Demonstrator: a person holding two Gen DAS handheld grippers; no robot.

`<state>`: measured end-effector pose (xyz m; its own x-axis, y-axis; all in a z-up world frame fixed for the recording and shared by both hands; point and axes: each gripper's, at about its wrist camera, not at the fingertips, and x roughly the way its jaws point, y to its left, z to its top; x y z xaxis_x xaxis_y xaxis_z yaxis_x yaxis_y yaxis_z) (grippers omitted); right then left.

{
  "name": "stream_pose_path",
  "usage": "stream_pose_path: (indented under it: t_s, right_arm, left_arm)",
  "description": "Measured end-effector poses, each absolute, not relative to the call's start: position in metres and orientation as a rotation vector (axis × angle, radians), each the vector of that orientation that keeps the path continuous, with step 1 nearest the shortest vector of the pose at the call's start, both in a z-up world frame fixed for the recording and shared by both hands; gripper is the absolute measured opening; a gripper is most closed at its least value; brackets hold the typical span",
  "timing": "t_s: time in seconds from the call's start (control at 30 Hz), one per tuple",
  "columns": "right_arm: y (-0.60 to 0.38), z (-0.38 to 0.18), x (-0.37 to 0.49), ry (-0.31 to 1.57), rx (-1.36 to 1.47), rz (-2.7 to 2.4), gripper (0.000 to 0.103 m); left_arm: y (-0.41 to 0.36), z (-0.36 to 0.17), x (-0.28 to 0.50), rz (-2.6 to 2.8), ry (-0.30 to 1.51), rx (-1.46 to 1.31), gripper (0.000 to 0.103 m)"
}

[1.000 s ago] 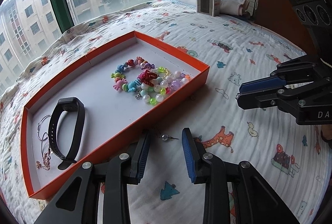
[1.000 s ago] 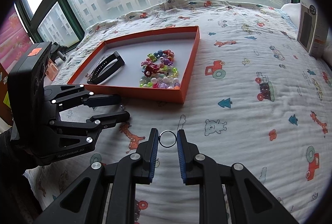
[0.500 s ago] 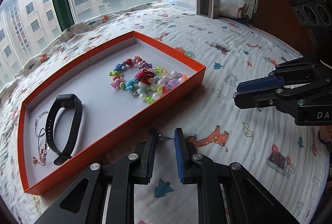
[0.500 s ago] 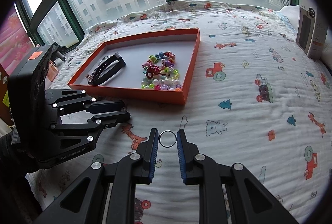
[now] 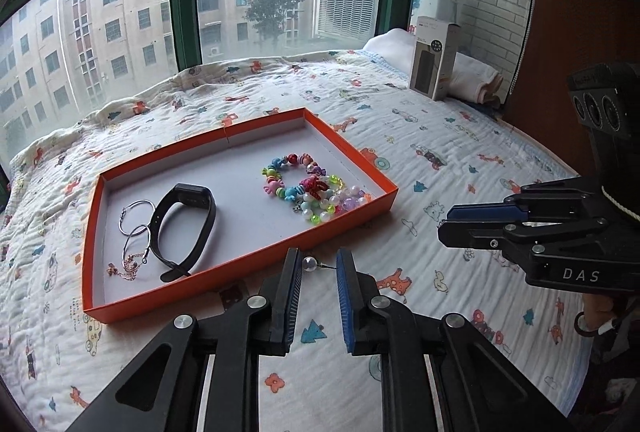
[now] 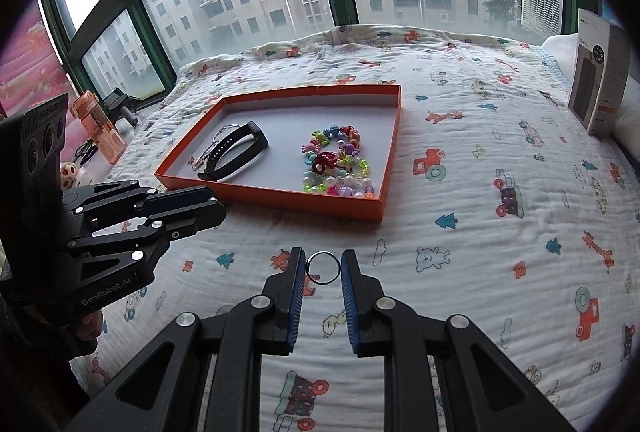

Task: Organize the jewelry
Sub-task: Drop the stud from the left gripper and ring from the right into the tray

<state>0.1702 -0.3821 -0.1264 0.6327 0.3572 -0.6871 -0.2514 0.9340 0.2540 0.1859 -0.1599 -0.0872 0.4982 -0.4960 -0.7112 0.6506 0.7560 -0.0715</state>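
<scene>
A: Biggest first?
B: Bed (image 5: pixel 480 168), printed quilt all over. On it an orange tray (image 5: pixel 240 282), open-topped, long axis running 8 to 2 o'clock in the left view.

A: Inside it?
B: Black band (image 5: pixel 186 228) toward the 8 o'clock end. Beads (image 5: pixel 312 192) heaped toward the 2 o'clock end. Hoops (image 5: pixel 134 222) and a thin chain (image 5: pixel 126 268) just beside the band.

A: And the left tool (image 5: pixel 319 258)?
B: Jaws just been closing, now clamped on a stud (image 5: pixel 309 264). Pearl against the 9 o'clock pad, pin reaching the 3 o'clock pad. Long axis straight across, 9 to 3.

A: Right tool (image 6: pixel 323 258)?
B: Clamped on a ring (image 6: pixel 323 253), pinched edge to edge, hole facing the camera. Bare quilt behind it.

A: Nearer the tray?
B: Left, clearly. Near wall just past its tips, at 11 to 12 o'clock. From the right, tray (image 6: pixel 280 198) at 12 o'clock and well apart, left tool (image 6: pixel 188 210) off at 9 to 10.

A: Next, then?
B: Probably stud first: forward toward 12, over the near wall, onto the bare floor between band and beads, then jaws apart.

A: Worry?
B: Held only end to end, so likely to swivel or slip if jolted.
</scene>
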Motion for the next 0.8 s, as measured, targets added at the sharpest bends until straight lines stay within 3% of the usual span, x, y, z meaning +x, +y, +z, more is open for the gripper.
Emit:
stream_pose_path:
  t_s: [0.43, 0.8]
  right_arm:
    - [-0.359, -0.088, 0.172, 0.732, 0.090, 0.330, 0.021]
    - [-0.351, -0.070, 0.195, 0.681, 0.037, 0.266, 0.021]
  left_arm:
    - [-0.104, -0.024, 0.176, -0.537, 0.682, 0.118, 0.019]
    - [-0.084, -0.011, 0.212, -0.414, 0.676, 0.075, 0.019]
